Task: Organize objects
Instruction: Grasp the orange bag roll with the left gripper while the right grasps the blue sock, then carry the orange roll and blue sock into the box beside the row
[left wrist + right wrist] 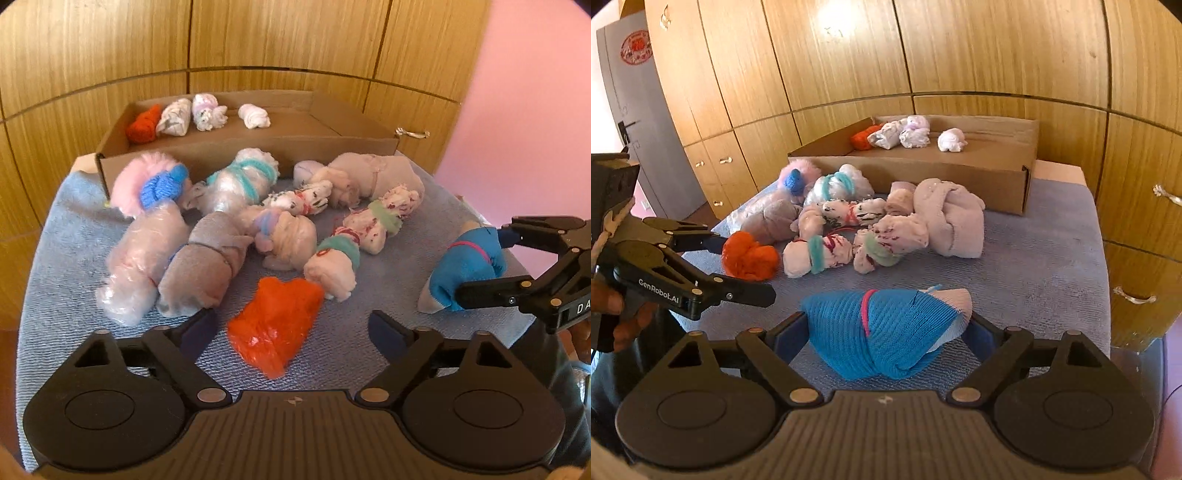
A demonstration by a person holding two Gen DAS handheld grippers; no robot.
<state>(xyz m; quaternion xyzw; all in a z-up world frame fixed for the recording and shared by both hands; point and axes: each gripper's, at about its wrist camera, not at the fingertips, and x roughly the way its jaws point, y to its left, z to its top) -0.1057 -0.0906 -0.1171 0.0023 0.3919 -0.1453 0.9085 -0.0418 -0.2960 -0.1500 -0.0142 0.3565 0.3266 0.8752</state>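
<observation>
Several rolled sock bundles lie in a pile [280,214] on a blue cloth [66,258]. My left gripper [291,328] is open, its fingers on either side of an orange bundle [273,325], not closed on it; it also shows in the right wrist view [746,269]. My right gripper [886,332] has its fingers against both sides of a blue bundle with a pink band [879,328]; it also shows in the left wrist view [476,266]. A cardboard box [332,147] at the back holds several bundles, among them a red one [142,123] and a white one [253,115].
Wooden cabinet doors [960,48] stand behind and to the right, with metal handles [1134,295]. A pink wall [535,92] is at the right in the left wrist view. A grey door [631,110] is at the far left. The blue cloth's edge runs near both grippers.
</observation>
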